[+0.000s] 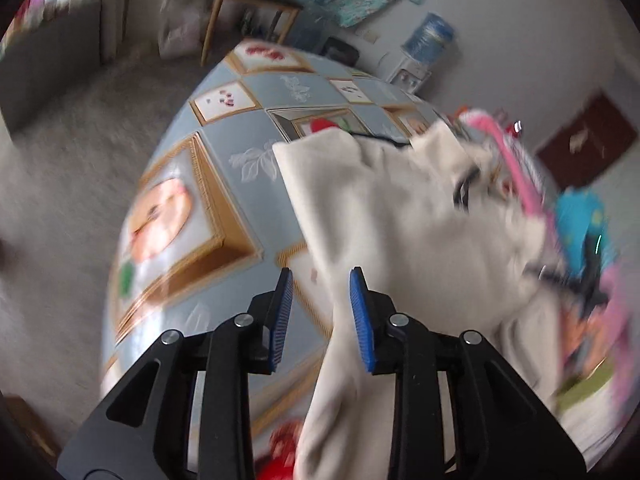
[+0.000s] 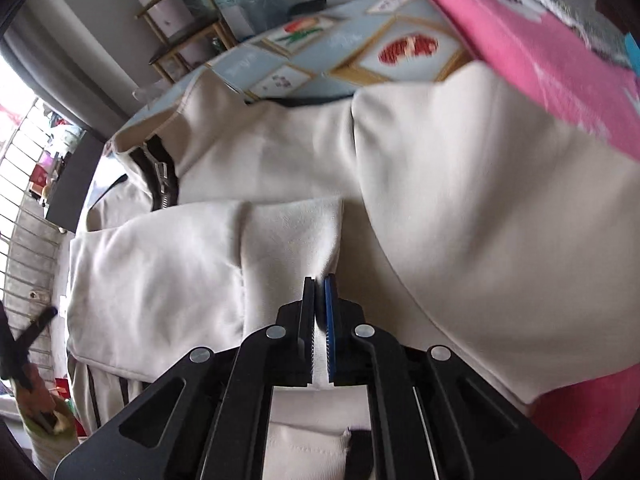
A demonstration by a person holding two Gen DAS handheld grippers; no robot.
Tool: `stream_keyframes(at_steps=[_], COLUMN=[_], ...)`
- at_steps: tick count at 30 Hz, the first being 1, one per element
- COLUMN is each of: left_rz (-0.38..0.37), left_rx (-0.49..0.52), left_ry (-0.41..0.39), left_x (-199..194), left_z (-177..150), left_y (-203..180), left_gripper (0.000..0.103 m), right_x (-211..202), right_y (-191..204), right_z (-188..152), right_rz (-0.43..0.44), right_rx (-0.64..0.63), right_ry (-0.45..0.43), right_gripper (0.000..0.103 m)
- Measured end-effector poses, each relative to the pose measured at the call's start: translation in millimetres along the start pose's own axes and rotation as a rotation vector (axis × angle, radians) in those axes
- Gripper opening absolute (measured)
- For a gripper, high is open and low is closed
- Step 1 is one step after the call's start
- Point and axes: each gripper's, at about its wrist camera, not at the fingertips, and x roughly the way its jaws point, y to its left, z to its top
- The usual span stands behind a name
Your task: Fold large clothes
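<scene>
— Right claw [image 2: 320, 280]: what does it hold?
— It is clamped on a fold of the cream jacket [image 2: 460, 200], which spreads ahead of it over the worktop [image 2: 352, 32].
— And the left claw [image 1: 320, 280]?
— Its jaws stand apart, nothing gripped; the jacket lies just right of it.

table [image 1: 240, 148] – fruit-print cloth | on it – cream jacket [image 1: 400, 208], pink garment [image 2: 520, 52]

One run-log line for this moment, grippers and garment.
left gripper: open, empty | right gripper: shut on cream jacket fold | jacket: on patterned tablecloth, pink garment beside
</scene>
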Motion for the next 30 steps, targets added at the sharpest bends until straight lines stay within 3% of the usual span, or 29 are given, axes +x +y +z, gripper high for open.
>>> stream_keyframes(at_steps=[6,11,15,22,25,30], left_rz=[0.082,0.130,0.191,0.183,0.253,0.298], left_rx=[-0.084,-0.006,0.110,0.158,0.196,0.146], left_ry=[0.022,0.014,-0.041,-0.130,-0.084,0.060], left_x=[52,66,53,6,26,74], left_z=[55,65,69,103,111,101], left_y=[12,-3,-21,-34,-36,-4], left_gripper=[0.027,0.007,0.004,0.004,0.004,0.007], right_x=[-2,3,-2,-25,-17,9], right_y=[2,5,13,39,44,32], right_z=[-1,1,2,17,20,12], right_rz=[-0.018,-0.026,-0.039,0.031,0.016,-0.061], right_rx=[-0.024,-0.042,-0.073,-0.097,-0.100,-0.091], right_ry=[-0.003,-0.004,-0.020,-0.085,-0.078,-0.024], right_gripper=[0.005,0.005,0.005,0.005,0.005,0.005])
